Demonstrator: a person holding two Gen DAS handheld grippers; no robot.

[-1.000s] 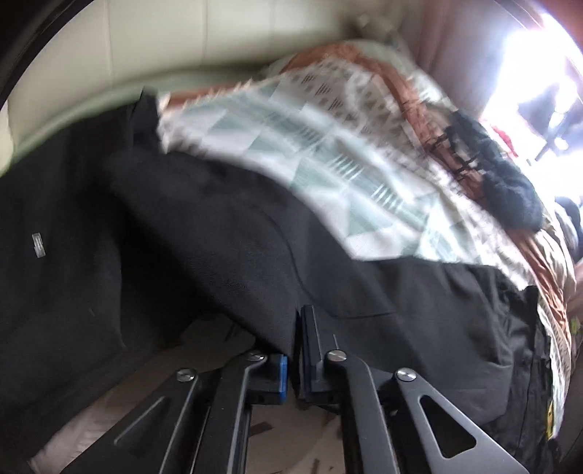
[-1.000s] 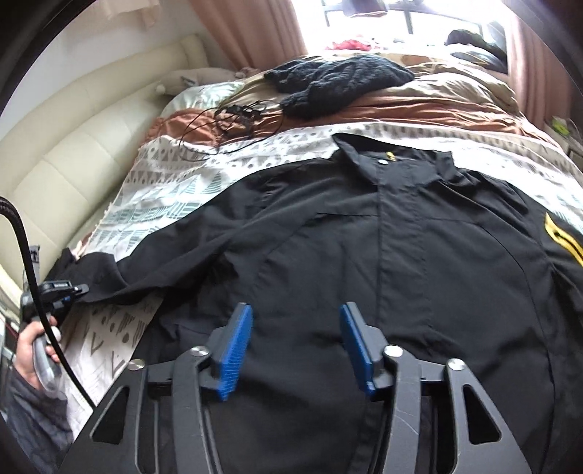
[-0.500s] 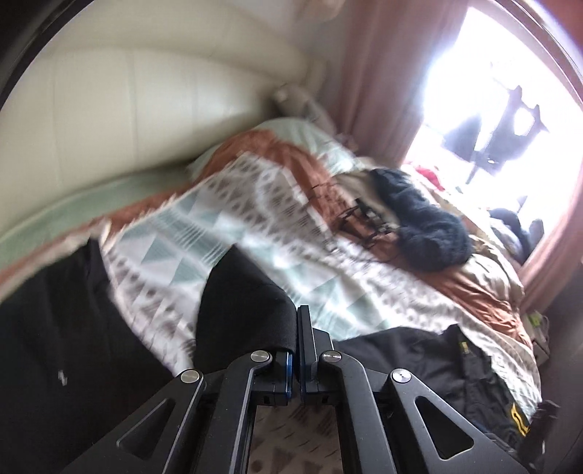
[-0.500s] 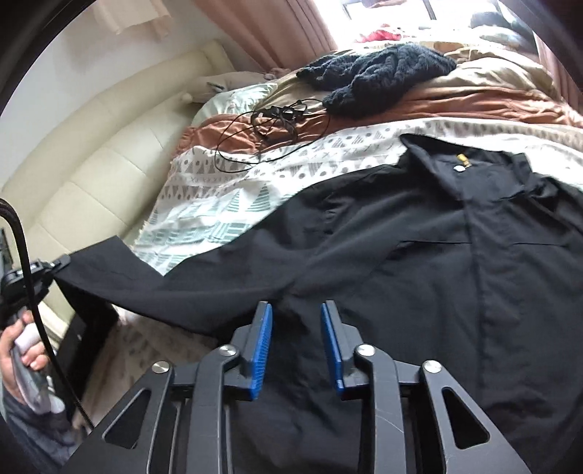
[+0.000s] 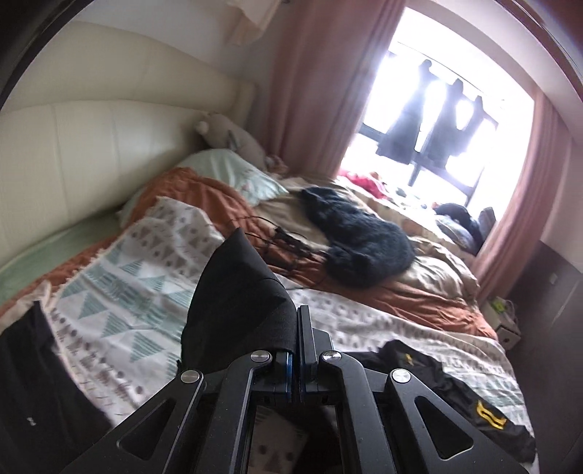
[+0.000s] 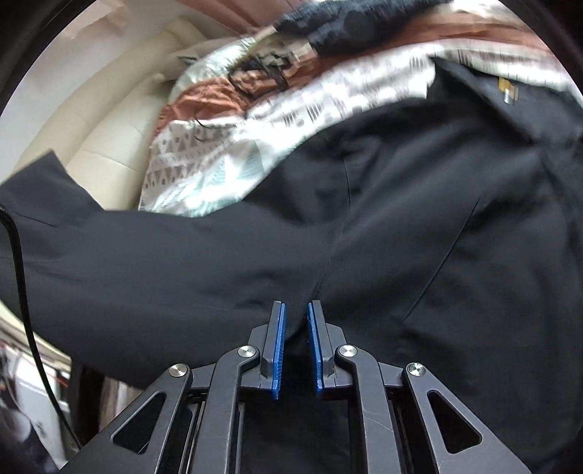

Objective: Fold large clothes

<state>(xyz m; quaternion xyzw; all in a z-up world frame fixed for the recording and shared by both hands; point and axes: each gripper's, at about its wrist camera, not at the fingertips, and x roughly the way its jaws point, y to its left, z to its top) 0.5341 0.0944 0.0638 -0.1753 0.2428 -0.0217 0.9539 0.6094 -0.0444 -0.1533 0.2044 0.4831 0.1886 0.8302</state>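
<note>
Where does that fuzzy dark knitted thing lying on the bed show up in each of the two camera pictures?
Left wrist view: the dark knitted garment lies right of centre, on the beige and rust bedding below the window.
Right wrist view: it is blurred at the top edge, cut off by the frame.
Shared landmark: the tangle of black cables beside it.

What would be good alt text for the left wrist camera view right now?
The left gripper is shut on a black sleeve cuff, lifted above a bed with a patterned blanket. Beyond it lie a dark knitted garment and tangled cables, with pink curtains framing a bright window.
</note>
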